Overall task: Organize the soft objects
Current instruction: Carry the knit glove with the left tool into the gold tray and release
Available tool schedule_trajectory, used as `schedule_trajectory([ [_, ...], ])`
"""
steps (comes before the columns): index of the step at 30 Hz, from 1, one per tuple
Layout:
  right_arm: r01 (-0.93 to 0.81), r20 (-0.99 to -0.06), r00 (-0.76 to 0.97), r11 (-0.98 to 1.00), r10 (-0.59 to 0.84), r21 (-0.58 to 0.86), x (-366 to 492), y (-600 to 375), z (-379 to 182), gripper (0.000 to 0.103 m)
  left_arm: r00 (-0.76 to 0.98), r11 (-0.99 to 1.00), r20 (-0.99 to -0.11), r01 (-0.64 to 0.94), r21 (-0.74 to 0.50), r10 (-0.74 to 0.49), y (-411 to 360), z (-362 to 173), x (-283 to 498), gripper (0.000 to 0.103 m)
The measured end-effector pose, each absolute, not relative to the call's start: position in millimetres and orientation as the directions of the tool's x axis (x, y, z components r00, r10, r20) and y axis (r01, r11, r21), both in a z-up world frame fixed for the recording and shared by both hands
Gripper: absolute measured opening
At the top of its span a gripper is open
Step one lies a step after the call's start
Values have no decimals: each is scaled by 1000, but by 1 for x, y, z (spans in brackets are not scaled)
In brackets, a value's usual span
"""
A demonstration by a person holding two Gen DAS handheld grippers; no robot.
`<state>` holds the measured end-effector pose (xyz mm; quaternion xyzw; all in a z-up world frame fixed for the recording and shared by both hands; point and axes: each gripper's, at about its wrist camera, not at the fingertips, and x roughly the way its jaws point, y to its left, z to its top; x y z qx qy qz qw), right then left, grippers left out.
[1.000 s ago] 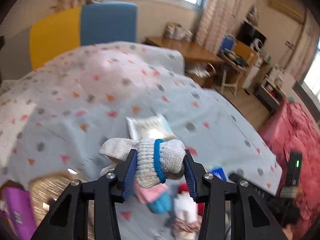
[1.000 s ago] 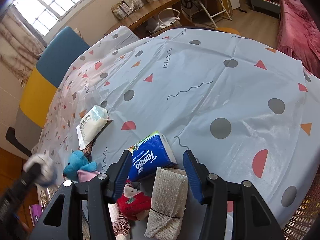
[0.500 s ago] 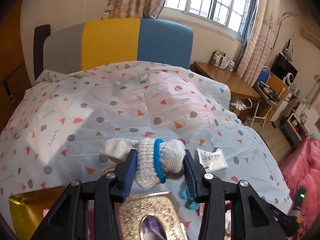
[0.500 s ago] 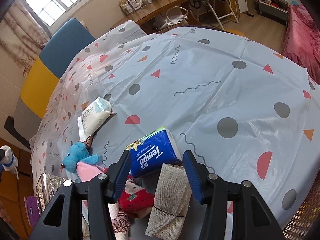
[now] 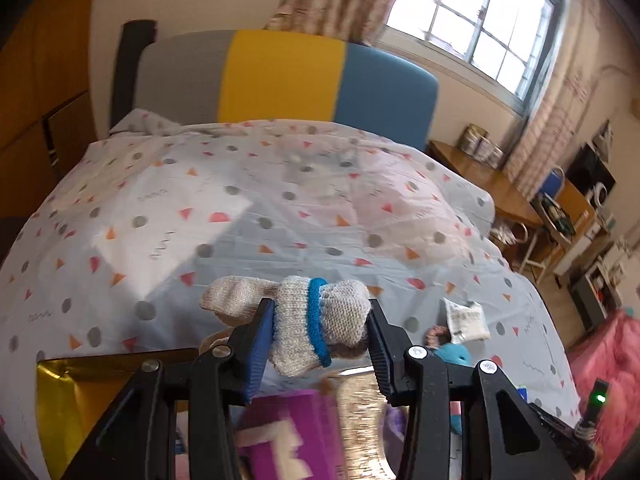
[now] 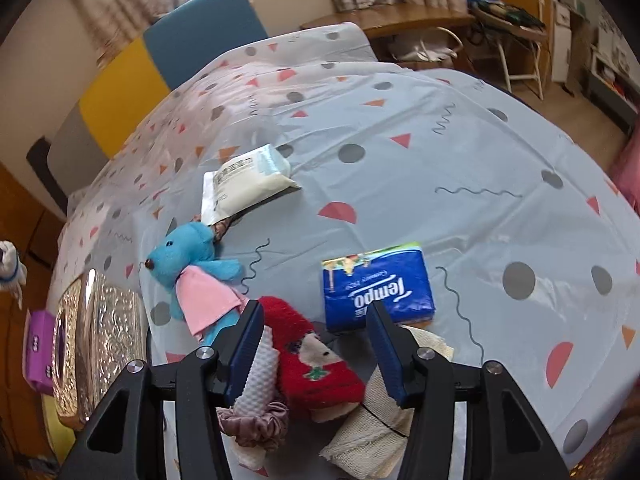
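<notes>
My left gripper (image 5: pixel 320 326) is shut on a rolled grey knit glove with a blue band (image 5: pixel 316 320), held above a gold box (image 5: pixel 72 388) that holds a purple pack (image 5: pixel 288 436). The glove shows at the left edge of the right wrist view (image 6: pixel 10 266). My right gripper (image 6: pixel 316 350) is open and empty above a red plush sock (image 6: pixel 316 364). Around it lie a white foam roll (image 6: pixel 258 376), a pink scrunchie (image 6: pixel 256 424), a beige cloth roll (image 6: pixel 380 416), a blue Tempo tissue pack (image 6: pixel 376 286) and a blue plush mouse (image 6: pixel 188 264).
A white wipes packet (image 6: pixel 244 180) lies farther back on the patterned tablecloth (image 6: pixel 440 152). A silver embossed tissue box (image 6: pixel 100 344) and a purple pack (image 6: pixel 38 344) sit at the table's left. A grey, yellow and blue chair back (image 5: pixel 280 76) stands behind the table.
My left gripper has swung left with the glove, over the gold box. My right gripper has dropped lower and closer to the red sock and the pile.
</notes>
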<state>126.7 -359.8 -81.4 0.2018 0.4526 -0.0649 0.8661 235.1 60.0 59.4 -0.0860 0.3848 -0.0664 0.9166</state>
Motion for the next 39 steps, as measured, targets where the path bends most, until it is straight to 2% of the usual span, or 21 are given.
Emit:
schedule_trajectory([
  [6,235,-811,579,935,84,265,130,-345,-82,54,707,974,-696,-46,-222,-125,122,52,221,45],
  [15,89,-781,610,967,136,238,140,-307,-68,54,682,953,-731,-202,-225,-29,204,13,176,45],
  [23,-29,-848,515,992,122,125,185,-260,-85,56,662,943,-749,-251,-218,3,236,-18,120,45],
  [24,-45,-861,496,994,108,99,193,-254,-89,59,657,945,-754,-252,-211,7,238,-21,114,45],
  [30,-93,-909,416,995,21,-19,228,-233,-113,59,633,935,-774,-283,-213,15,252,-45,78,45],
  [31,-86,-915,404,996,12,-25,232,-233,-120,57,630,930,-776,-293,-220,15,254,-49,72,45],
  [32,-75,-922,388,997,1,-31,234,-234,-125,50,629,926,-778,-300,-229,11,255,-52,66,45],
  [33,-59,-925,380,997,-14,-39,235,-235,-131,38,628,924,-778,-304,-233,11,257,-55,62,45],
  [39,-43,-914,405,999,-3,-22,231,-238,-134,37,608,925,-794,-311,-218,17,252,-75,54,46],
])
